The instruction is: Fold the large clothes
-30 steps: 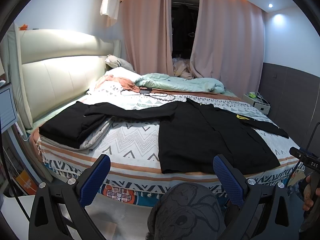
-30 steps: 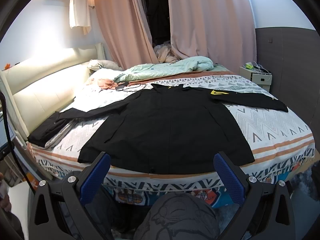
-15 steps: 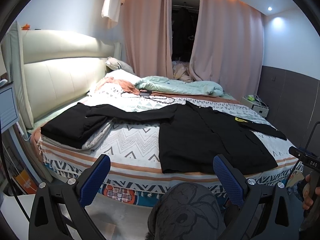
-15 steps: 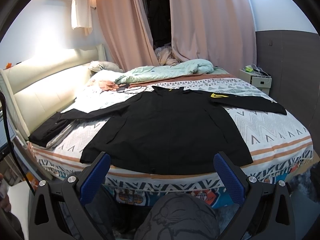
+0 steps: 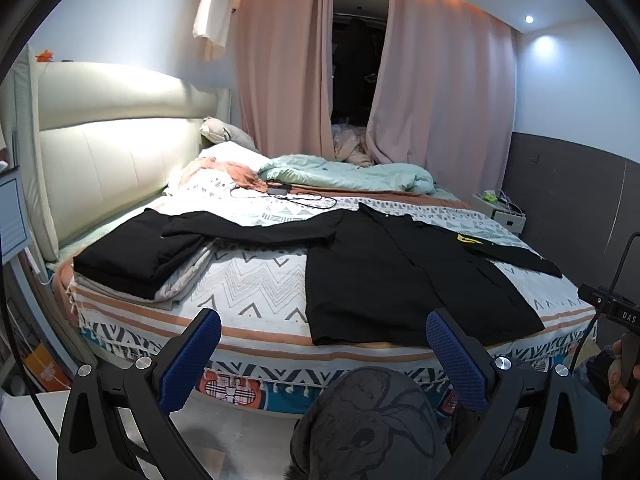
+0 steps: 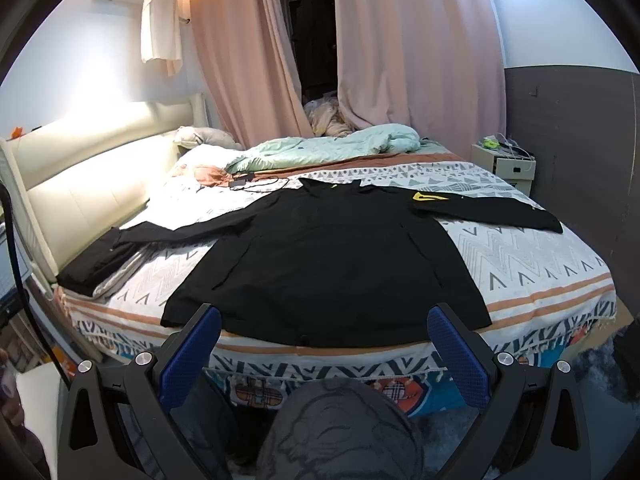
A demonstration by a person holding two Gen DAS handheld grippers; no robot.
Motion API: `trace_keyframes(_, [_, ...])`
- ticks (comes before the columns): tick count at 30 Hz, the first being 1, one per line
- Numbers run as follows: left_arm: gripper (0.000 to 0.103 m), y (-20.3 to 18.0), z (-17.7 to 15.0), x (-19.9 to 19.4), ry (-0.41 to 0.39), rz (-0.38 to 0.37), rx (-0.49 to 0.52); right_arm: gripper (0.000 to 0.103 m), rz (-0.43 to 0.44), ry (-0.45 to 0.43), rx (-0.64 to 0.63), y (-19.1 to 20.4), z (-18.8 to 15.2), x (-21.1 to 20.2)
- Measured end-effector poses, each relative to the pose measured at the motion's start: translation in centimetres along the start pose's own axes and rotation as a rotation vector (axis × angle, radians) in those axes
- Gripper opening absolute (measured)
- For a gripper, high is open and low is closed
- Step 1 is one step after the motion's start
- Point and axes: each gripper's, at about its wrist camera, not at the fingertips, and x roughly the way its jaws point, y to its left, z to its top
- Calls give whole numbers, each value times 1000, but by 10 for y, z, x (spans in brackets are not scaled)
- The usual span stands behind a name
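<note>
My left gripper (image 5: 323, 350) and my right gripper (image 6: 324, 347) both hang off the near edge of the bed (image 6: 532, 304), short of it and touching nothing. The jaws of each stand wide apart and empty, the blue pads (image 5: 191, 360) facing one another across the gap. A black coat (image 6: 332, 264) lies flat on the patterned bedspread, its hem along the near edge of the bed and its collar toward the far edge. Both sleeves are spread outward: the left sleeve (image 5: 256, 232) runs toward the headboard (image 5: 112, 160) side, and its cuff rests on a stack of folded clothes (image 5: 136, 260) at the near corner on that side; the right sleeve (image 6: 492, 212), bearing a yellow mark (image 6: 426, 197) near the shoulder, runs toward the opposite edge. A mint quilt (image 6: 328, 148) is bunched along the far edge, with a black cable (image 5: 296, 200) lying between it and the coat. A nightstand (image 6: 506, 164) stands beyond the far corner. Below the jaws, a knee in grey printed fabric (image 6: 340, 432) fills the foreground.
</note>
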Motion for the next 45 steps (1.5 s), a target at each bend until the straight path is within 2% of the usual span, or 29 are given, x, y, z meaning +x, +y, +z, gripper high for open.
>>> trace_keyframes(6, [103, 3, 3, 8, 3, 4, -15, 103, -3, -8, -11, 3, 10, 2])
trace_keyframes(13, [103, 11, 13, 28, 16, 42, -20, 103, 15, 0, -21, 11, 28, 30])
trace_keyframes(22, [103, 23, 29, 64, 28, 82, -59, 103, 95, -17, -27, 33, 60, 80])
trace_keyframes(32, [103, 26, 43, 108, 54, 105, -73, 103, 126, -23, -31, 51, 89, 134])
trace_keyframes(45, [103, 40, 76, 182, 87, 161, -115, 103, 153, 9, -8, 66, 125, 231])
